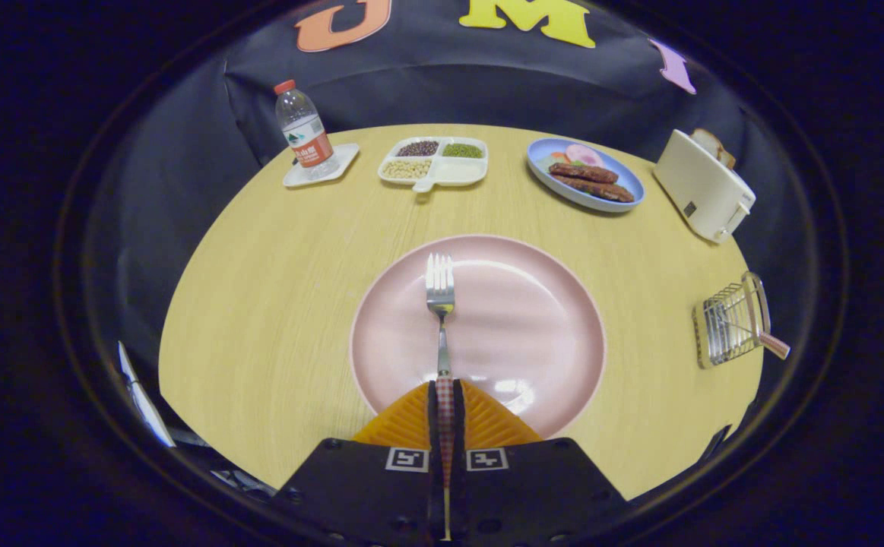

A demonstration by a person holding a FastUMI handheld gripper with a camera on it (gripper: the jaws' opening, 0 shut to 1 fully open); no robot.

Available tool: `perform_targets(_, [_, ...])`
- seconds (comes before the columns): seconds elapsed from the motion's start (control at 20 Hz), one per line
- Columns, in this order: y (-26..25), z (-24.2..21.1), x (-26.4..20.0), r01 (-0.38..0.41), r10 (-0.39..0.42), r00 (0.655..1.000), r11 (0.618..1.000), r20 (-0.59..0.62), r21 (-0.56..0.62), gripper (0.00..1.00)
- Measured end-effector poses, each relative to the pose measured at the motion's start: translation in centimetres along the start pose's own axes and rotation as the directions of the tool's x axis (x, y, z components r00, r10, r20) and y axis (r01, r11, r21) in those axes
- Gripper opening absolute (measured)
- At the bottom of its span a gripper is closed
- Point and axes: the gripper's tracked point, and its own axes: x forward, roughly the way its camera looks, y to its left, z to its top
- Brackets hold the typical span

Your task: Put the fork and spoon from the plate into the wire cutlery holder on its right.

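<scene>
My gripper (445,399) is shut on the checked handle of the fork (440,292), both fingers pressing on it. The fork points straight ahead over the pink plate (533,327), its metal tines above the plate's far half. No other cutlery lies on the plate. The wire cutlery holder (730,319) stands to the right of the plate near the table's edge. A checked handle (772,343) sticks out of it, the spoon as far as I can tell.
At the back of the round wooden table (274,304) stand a water bottle (303,133) on a white coaster, a divided dish of beans (434,161), a blue plate of sausages (584,176) and a white toaster (704,186).
</scene>
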Motion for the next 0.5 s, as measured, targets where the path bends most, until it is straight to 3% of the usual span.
perform_targets(0.5, [-9.0, 3.4, -7.1, 0.046, -0.045, 0.995, 0.999, 0.093, -0.013, 0.03])
